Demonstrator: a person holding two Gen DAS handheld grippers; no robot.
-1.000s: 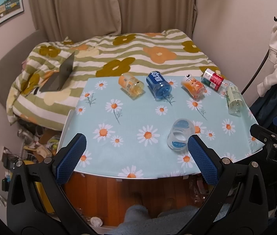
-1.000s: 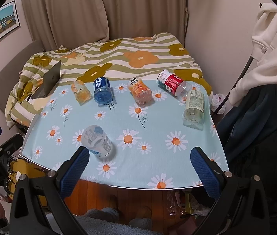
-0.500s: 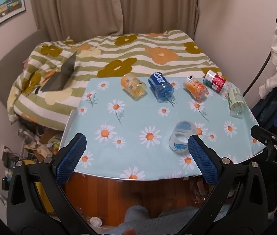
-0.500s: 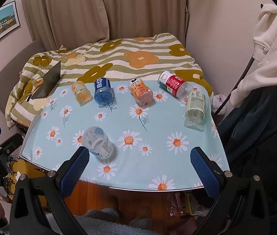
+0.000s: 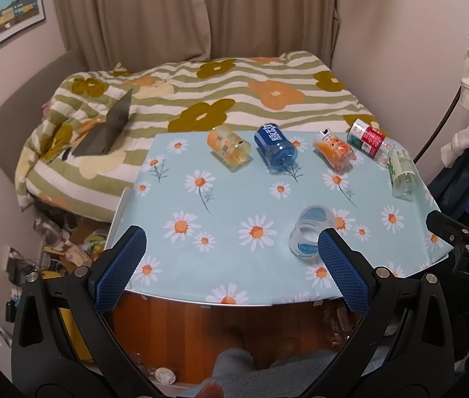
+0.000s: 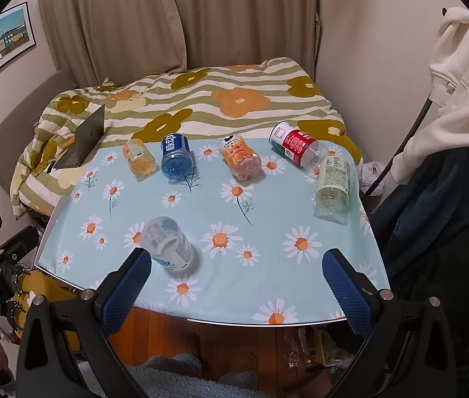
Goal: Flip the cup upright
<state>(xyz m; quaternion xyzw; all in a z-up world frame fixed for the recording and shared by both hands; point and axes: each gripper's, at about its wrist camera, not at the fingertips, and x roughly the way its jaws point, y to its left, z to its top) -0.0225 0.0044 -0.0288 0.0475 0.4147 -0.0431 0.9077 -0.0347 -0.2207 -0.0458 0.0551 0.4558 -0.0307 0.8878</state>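
Several plastic cups lie on their sides on the daisy-print table (image 5: 234, 199) (image 6: 267, 232). Nearest is a clear cup with a white-blue label (image 5: 310, 232) (image 6: 168, 247). Along the far edge lie a yellow cup (image 5: 229, 147) (image 6: 138, 161), a blue cup (image 5: 276, 151) (image 6: 176, 159), an orange cup (image 5: 334, 151) (image 6: 239, 161), a red-labelled cup (image 5: 367, 139) (image 6: 296, 147) and a green-white cup (image 5: 402, 174) (image 6: 332, 187). My left gripper (image 5: 231, 265) is open and empty at the near table edge, its right finger beside the clear cup. My right gripper (image 6: 237, 285) is open and empty, the clear cup just beyond its left finger.
A bed with a striped flower quilt (image 5: 234, 99) stands behind the table, with an open laptop (image 5: 108, 129) on it. Clothes (image 6: 460, 99) hang at the right. The floor below the table's near edge holds clutter (image 5: 68, 245).
Both grippers have drawn back and risen slightly, so the table looks a little smaller and farther. The cups have not moved. Both grippers stay open.
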